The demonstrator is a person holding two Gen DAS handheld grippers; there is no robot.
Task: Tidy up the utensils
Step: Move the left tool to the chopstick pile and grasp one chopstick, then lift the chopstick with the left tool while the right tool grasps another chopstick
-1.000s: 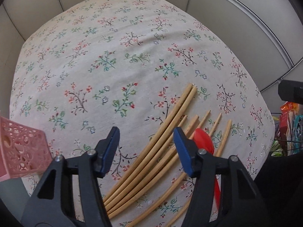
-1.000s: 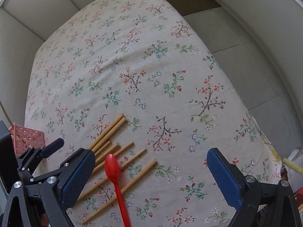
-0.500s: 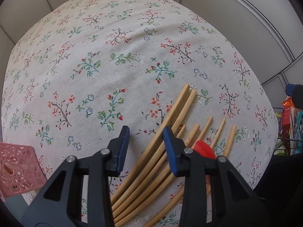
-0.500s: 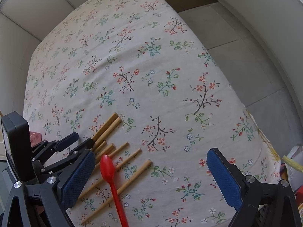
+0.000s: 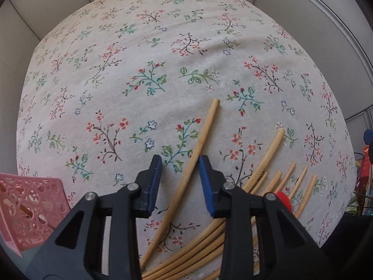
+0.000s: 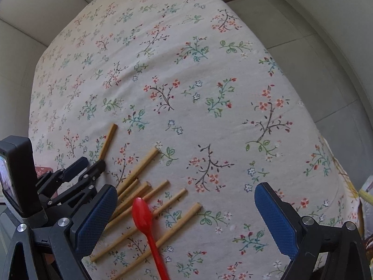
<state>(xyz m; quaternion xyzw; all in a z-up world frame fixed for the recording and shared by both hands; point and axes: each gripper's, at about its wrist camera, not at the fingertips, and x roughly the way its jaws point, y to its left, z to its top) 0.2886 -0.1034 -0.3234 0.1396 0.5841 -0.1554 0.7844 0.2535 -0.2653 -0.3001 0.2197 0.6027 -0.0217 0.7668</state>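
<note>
Floral tablecloth (image 5: 163,46); left gripper (image 5: 179,170) steeply down, jaws closing around chopstick (image 5: 198,144); right gripper (image 6: 185,212) wide open.

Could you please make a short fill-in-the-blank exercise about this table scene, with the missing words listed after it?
1. The spoon lying across the wooden chopsticks is ____ in colour.
2. The single chopstick between the fingers of the left gripper lies ____ from the others.
3. The perforated basket at the table's edge is ____ in colour.
4. The tablecloth has a ____ print.

Missing words: red; apart; pink; floral
</note>
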